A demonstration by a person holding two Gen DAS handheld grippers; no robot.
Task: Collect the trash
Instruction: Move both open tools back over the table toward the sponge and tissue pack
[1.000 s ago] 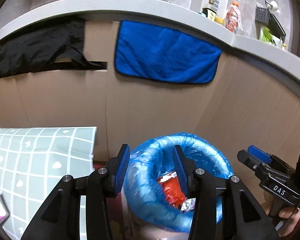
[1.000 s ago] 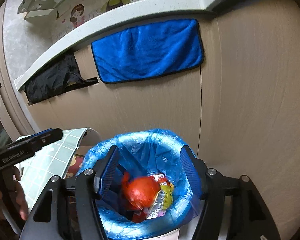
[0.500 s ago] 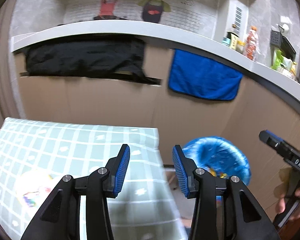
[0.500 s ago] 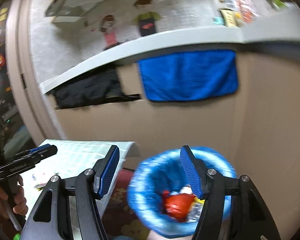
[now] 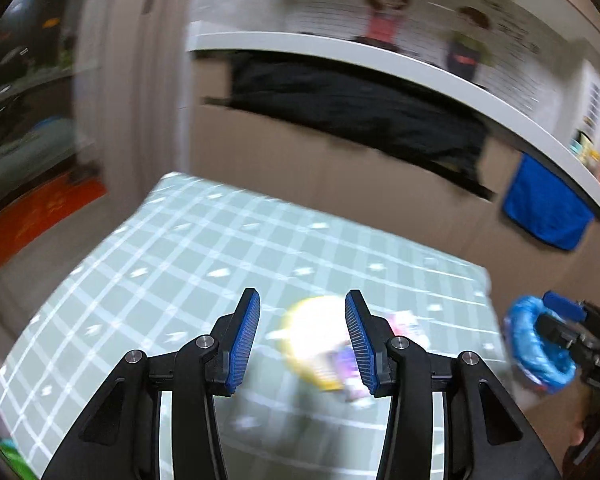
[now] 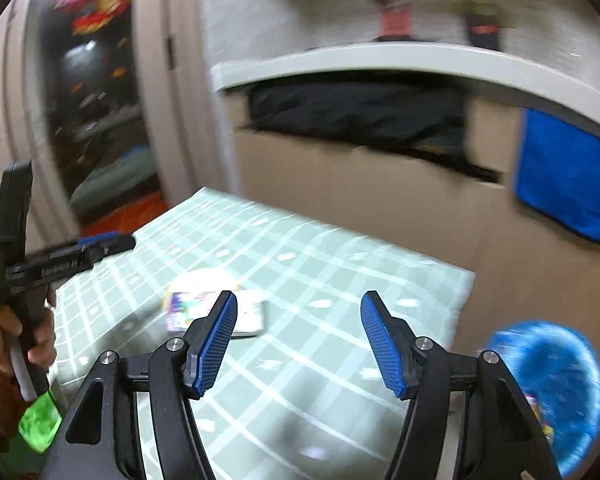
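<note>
A blurred white and yellow wrapper (image 5: 320, 344) lies on the green checked table (image 5: 204, 264), just ahead of and between the fingers of my open, empty left gripper (image 5: 302, 340). The same wrapper (image 6: 204, 304) shows in the right wrist view with a flat white packet (image 6: 252, 316) beside it, just beyond my open, empty right gripper (image 6: 296, 340). The bin with the blue bag (image 6: 556, 392) stands on the floor to the right of the table, holding trash. It also shows in the left wrist view (image 5: 536, 348).
A wooden cabinet front runs behind the table, with a black cloth (image 5: 360, 108) and a blue towel (image 6: 568, 184) hanging from the white counter. A dark doorway (image 6: 96, 100) is at the left. Something green (image 6: 40, 420) lies near the table's front left corner.
Both grippers have swung left from above the bin to over the table. The wrapper has come into view between the left fingers. Both stay open.
</note>
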